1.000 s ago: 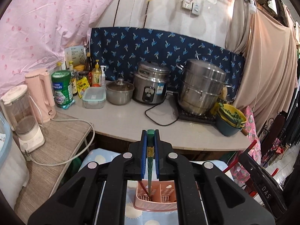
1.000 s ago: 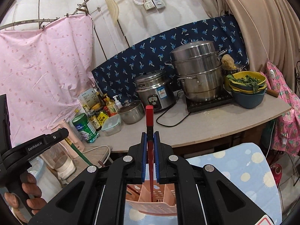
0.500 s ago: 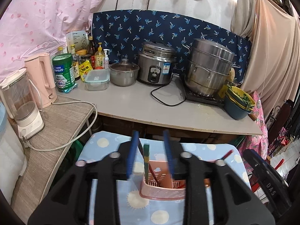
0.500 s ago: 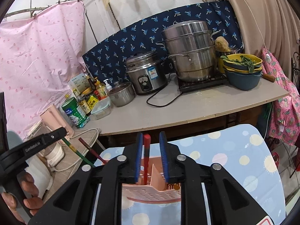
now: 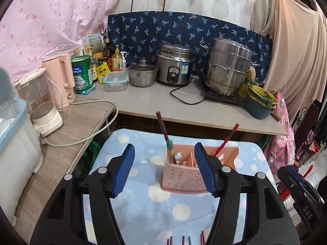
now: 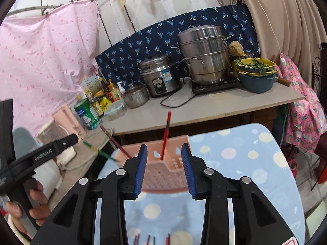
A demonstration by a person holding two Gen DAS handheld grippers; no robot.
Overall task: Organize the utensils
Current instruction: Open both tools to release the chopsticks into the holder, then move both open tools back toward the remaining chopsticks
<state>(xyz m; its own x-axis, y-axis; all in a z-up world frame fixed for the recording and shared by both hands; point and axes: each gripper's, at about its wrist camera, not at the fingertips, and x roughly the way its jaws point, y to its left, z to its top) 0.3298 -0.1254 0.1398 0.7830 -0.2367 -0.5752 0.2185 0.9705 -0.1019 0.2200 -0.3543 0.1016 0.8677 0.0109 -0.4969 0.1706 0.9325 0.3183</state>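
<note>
A pink utensil holder [image 5: 184,175] stands on the blue dotted tablecloth [image 5: 143,204]. A green chopstick [image 5: 169,150] and a dark red one [image 5: 161,124] lean in its left compartment, and a red chopstick [image 5: 226,138] leans at its right. My left gripper [image 5: 164,146] is opening just short of the holder, its pads touching nothing. In the right wrist view my right gripper [image 6: 164,146] is also opening. The red chopstick [image 6: 166,130] stands free in the holder [image 6: 163,175] beyond its fingertips. A hand [image 6: 34,200] holds the left gripper [image 6: 51,149] at the left.
Several loose chopsticks [image 5: 188,241] lie on the cloth near the bottom edge. Behind the table a grey counter [image 5: 163,104] carries a rice cooker [image 5: 175,65], a steel steamer pot [image 5: 226,69], bowls and bottles. A blender [image 5: 40,100] and a cable sit on the left side table.
Both grippers went from shut to open. The green chopstick left the left gripper and the red one left the right; both now stand in the holder. Both grippers drew back from it.
</note>
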